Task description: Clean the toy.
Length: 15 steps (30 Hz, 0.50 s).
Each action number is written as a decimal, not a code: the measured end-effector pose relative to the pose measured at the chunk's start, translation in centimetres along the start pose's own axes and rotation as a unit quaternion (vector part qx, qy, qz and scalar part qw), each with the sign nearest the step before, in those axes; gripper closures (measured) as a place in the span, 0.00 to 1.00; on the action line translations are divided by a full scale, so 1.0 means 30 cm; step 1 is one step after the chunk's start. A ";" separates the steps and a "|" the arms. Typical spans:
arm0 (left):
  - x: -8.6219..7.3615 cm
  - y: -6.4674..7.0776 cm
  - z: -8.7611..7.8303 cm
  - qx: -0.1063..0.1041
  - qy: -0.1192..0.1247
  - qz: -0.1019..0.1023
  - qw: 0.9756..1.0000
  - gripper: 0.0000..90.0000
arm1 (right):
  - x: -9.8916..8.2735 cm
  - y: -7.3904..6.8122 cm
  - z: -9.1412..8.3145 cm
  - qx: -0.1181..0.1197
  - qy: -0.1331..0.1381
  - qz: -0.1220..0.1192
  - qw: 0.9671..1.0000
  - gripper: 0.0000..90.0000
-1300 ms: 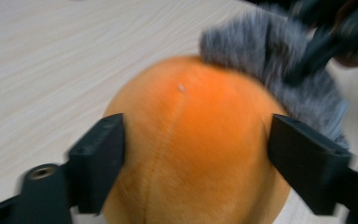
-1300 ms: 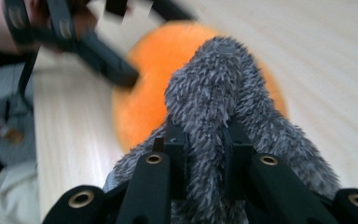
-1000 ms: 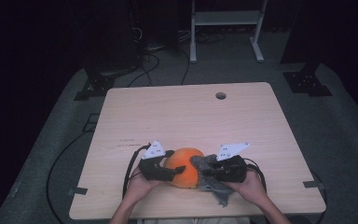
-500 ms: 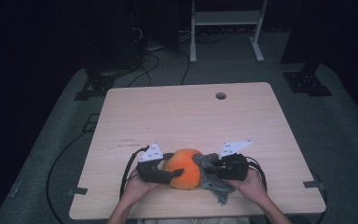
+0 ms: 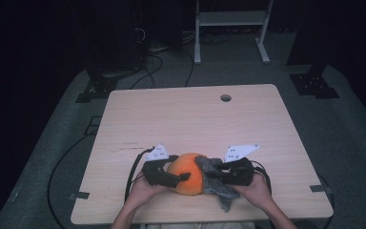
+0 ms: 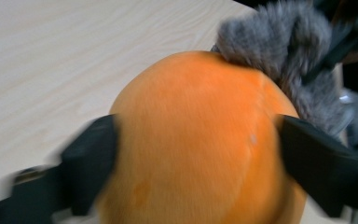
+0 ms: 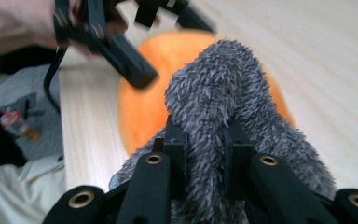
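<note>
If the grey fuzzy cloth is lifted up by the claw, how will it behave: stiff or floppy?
Probably floppy: the grey cloth drapes over the orange ball and a corner hangs loose toward the table edge. Likely light, since the right claw bunches it between closed jaws. Its shaggy pile probably grips well and should not slip.

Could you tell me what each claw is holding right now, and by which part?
The left claw grips the orange ball across its sides. The right claw pinches a fold of the grey fuzzy cloth against the ball.
</note>
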<state>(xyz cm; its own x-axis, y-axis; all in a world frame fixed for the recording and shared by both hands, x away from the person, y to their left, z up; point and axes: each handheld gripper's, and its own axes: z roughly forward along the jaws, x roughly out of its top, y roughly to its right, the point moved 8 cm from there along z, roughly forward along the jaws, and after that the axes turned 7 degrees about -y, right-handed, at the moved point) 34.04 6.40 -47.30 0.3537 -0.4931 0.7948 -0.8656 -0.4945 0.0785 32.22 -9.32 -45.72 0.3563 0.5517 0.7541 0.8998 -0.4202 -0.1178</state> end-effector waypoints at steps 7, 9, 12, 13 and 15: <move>0.039 0.035 0.007 0.068 0.024 0.083 0.994 0.30 | 0.048 0.026 -0.015 -0.028 0.023 -0.009 0.999 0.84; 0.037 0.030 0.001 0.049 0.021 0.070 0.996 0.16 | 0.018 0.026 0.005 -0.020 0.005 -0.007 1.000 0.84; 0.032 0.003 0.003 0.023 0.011 0.019 0.999 0.13 | 0.007 -0.016 0.024 -0.008 -0.003 -0.025 1.000 0.84; 0.024 -0.001 0.003 0.029 0.009 0.021 0.999 0.18 | 0.008 -0.015 0.023 -0.013 -0.004 -0.027 1.000 0.84; 0.016 -0.002 0.000 0.030 0.009 0.026 0.999 0.27 | 0.006 -0.009 0.022 -0.014 -0.002 -0.023 1.000 0.84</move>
<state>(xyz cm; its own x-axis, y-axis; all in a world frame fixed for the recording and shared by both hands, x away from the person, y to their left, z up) 34.26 6.20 -46.94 0.3020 -0.5059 0.8080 -0.8594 -0.5112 0.0012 32.21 -8.64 -45.97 0.3150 0.5741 0.7558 0.9080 -0.4141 -0.0640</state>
